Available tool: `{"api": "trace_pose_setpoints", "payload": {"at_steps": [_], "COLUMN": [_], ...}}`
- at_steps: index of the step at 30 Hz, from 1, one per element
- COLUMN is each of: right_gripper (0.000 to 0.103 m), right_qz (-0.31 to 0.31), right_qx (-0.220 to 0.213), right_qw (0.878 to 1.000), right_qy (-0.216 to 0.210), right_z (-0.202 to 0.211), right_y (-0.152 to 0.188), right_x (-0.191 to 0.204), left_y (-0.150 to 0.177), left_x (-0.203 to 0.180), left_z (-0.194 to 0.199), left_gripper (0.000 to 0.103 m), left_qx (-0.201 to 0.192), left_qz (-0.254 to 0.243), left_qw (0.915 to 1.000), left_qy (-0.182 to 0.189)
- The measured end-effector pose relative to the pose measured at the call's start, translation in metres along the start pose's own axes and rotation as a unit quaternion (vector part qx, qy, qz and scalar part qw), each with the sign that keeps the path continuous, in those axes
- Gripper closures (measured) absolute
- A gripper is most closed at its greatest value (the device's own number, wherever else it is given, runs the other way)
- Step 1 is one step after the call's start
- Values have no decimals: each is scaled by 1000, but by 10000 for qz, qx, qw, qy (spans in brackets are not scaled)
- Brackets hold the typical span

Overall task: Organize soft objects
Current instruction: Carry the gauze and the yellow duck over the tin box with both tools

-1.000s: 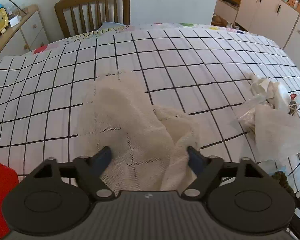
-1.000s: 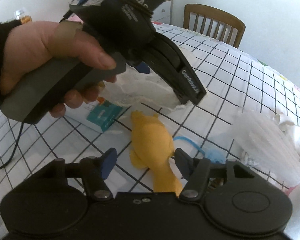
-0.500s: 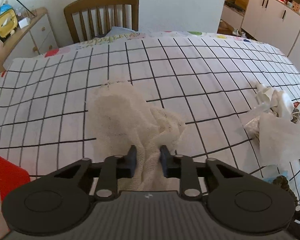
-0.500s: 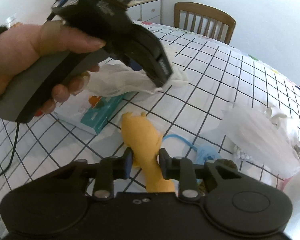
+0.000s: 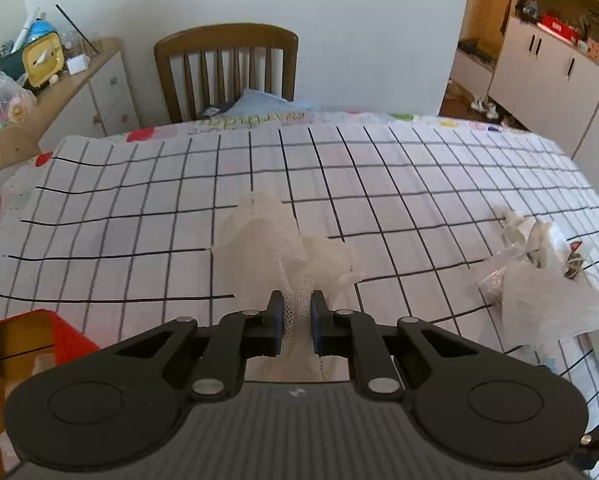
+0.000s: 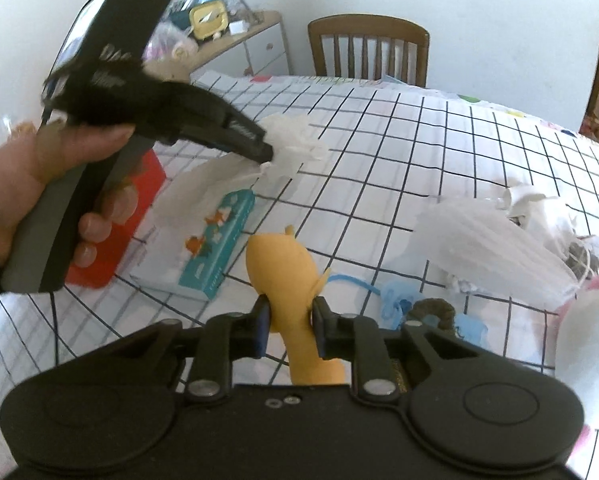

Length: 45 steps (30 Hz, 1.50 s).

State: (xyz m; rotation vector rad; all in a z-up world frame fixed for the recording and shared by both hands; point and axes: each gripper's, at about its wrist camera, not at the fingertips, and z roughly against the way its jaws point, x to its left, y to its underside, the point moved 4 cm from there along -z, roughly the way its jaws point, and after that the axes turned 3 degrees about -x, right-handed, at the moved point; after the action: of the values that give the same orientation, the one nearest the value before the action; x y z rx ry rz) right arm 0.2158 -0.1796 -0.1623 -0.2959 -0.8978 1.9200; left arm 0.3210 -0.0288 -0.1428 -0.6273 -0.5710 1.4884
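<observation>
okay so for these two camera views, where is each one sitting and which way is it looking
Left wrist: on the left claw, looking down its fingers at the gauze cloth it pinches.
Right wrist: on the right claw, gripping the yellow cloth; the person's hand shows.
Shared: checked tablecloth, wooden chair, gauze.

Bright, even daylight in both views, source not visible; shadows soft and faint on checked tablecloth [image 5: 379,184]; strong fisheye bending of grid lines, dark corners; left hand [image 6: 31,184] and its gripper body motion-blurred in right view; far room slightly soft
</observation>
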Motion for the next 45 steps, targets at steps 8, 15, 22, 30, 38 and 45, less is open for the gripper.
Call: {"api": "trace_pose_setpoints", "payload": {"at_steps": [8, 15, 22, 30, 38, 45], "right_gripper": [83, 83, 83, 83, 83, 83], "right_qz": [-117, -161, -216, -147, 31, 85], "right_qx": [-289, -459, -594, -728, -784, -696], "right_qw": [9995, 9988, 9979, 9964, 9947, 9937], "right_qy": [0, -32, -109, -400, -663, -871], "right_z": [29, 54, 70, 78, 73, 57], "right_y": [-13, -24, -34, -49, -64, -74], "right_x": [9, 24, 42, 74, 113, 142], "left_y": [-4, -9, -3, 12, 26, 44], "left_x": [10, 16, 24, 53, 87, 122], "left_z": [38, 84, 132, 175, 206, 221], "left_gripper": [90, 90, 90, 90, 90, 90], "left_qx": [-329, -609, -776, -866, -966, -907], "left_qz": [80, 93, 2, 126, 300, 491], "left_qw": [9994, 9980, 9970, 9961, 9944, 9930], "left_qy": [7, 113, 63, -55, -290, -571]}}
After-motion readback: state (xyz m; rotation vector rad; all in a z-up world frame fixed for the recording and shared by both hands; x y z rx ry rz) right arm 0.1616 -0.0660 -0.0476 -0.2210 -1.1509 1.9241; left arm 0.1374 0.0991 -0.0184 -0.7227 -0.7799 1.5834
